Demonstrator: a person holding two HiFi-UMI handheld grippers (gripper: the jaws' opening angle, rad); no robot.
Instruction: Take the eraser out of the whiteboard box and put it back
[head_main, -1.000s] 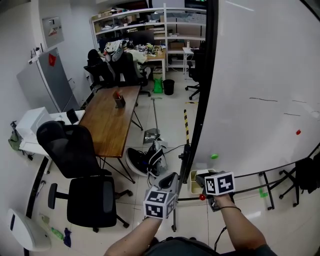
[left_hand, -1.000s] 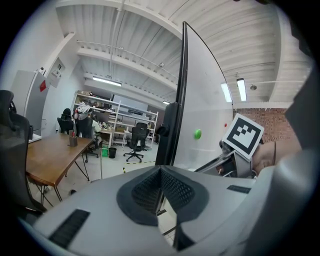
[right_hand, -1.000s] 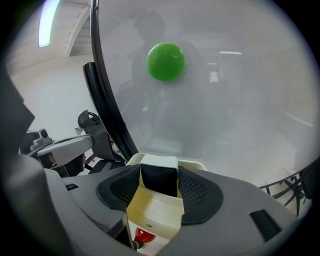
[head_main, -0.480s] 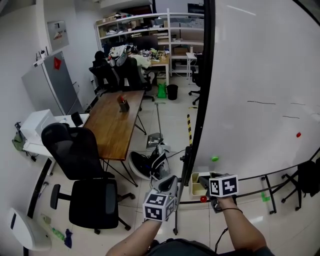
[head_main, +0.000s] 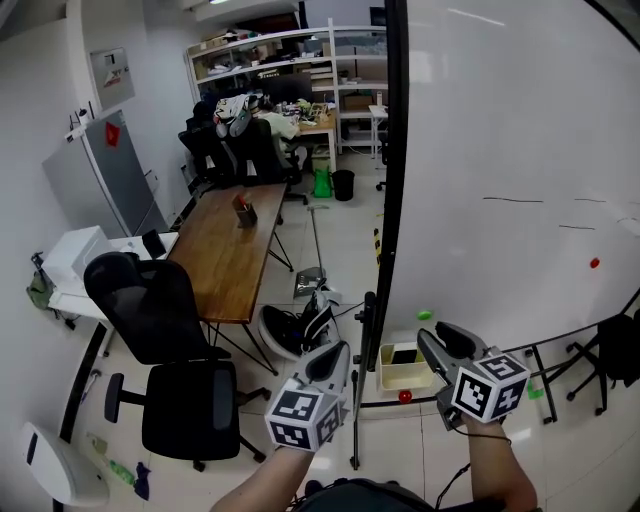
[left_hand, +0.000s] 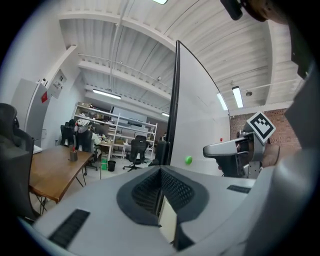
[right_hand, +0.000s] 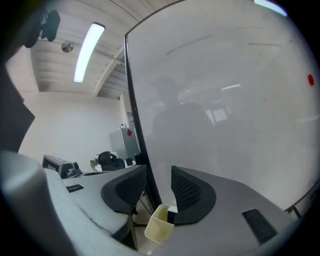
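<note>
Lifting away from the whiteboard box (head_main: 393, 379), the right hand-held gripper (head_main: 438, 338) has just been narrowing its empty jaws. The eraser (head_main: 405, 355) lies inside, apparently returned. The left hand-held gripper (head_main: 338, 353) is pressed together.

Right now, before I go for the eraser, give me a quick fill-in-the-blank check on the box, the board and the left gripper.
The cream box at the foot of the whiteboard holds a dark ____.
Just above the box, the small magnet on the whiteboard is ____.
The left gripper has its jaws together, with ____ between them.
Missing words: eraser; green; nothing.
</note>
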